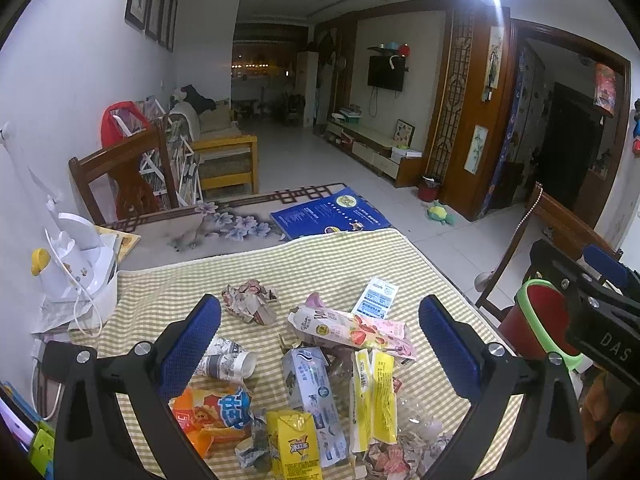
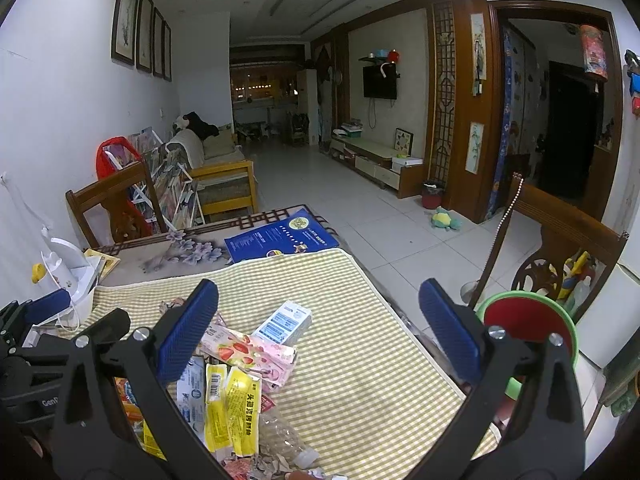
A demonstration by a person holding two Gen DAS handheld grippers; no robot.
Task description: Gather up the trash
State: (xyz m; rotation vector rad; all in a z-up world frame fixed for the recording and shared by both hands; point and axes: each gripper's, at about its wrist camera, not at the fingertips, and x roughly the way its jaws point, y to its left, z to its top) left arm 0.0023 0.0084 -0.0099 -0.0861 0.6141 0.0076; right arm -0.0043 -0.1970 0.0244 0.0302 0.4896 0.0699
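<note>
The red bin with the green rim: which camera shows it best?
The right wrist view: the red bin with the green rim shows its round opening beside the table. In the left wrist view the bin is partly hidden behind the right claw.

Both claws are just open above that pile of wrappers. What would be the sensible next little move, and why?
Probably lower the open left gripper onto the pink strawberry wrapper and close. It lies on top of the pile, between the fingers, and the red bin waits open beside the table.

yellow juice carton [image 1: 294, 446] cut off by the bottom edge; red bin [image 2: 528, 330] partly hidden behind the gripper.
</note>
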